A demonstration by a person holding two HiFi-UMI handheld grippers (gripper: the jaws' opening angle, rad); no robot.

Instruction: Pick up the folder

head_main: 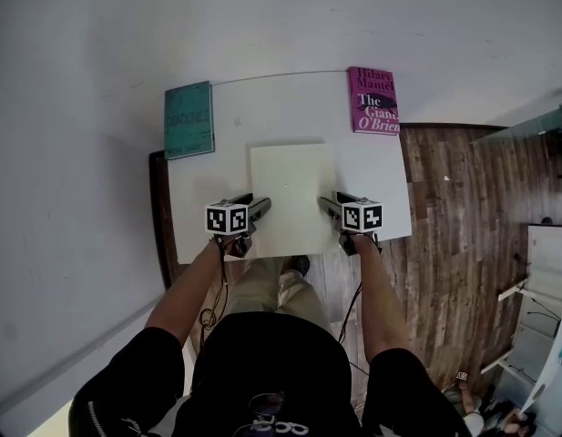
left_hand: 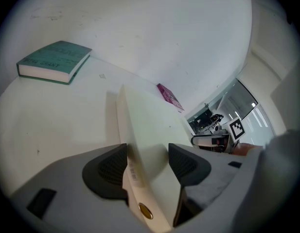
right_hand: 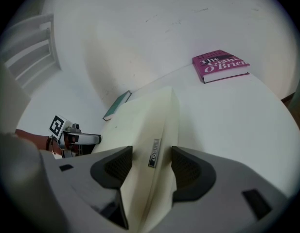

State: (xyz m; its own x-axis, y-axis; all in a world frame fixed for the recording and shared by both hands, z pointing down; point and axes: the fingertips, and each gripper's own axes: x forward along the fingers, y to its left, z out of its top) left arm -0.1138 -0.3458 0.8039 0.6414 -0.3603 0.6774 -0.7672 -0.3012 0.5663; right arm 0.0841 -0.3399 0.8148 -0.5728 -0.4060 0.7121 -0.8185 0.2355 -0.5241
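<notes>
A cream folder (head_main: 292,194) is held flat over the white table (head_main: 376,185), one gripper on each side edge. My left gripper (head_main: 260,206) is shut on its left edge, and in the left gripper view the folder (left_hand: 150,125) fills the space between the pads (left_hand: 107,168). My right gripper (head_main: 328,204) is shut on the right edge; in the right gripper view the folder's spine (right_hand: 157,130) with a small label sits between the pads (right_hand: 188,168). A shadow beside the folder suggests it hangs just above the table.
A teal book (head_main: 189,119) lies at the table's far left corner and a magenta book (head_main: 372,99) at its far right corner. A white wall runs behind the table. Wooden floor (head_main: 463,244) lies to the right.
</notes>
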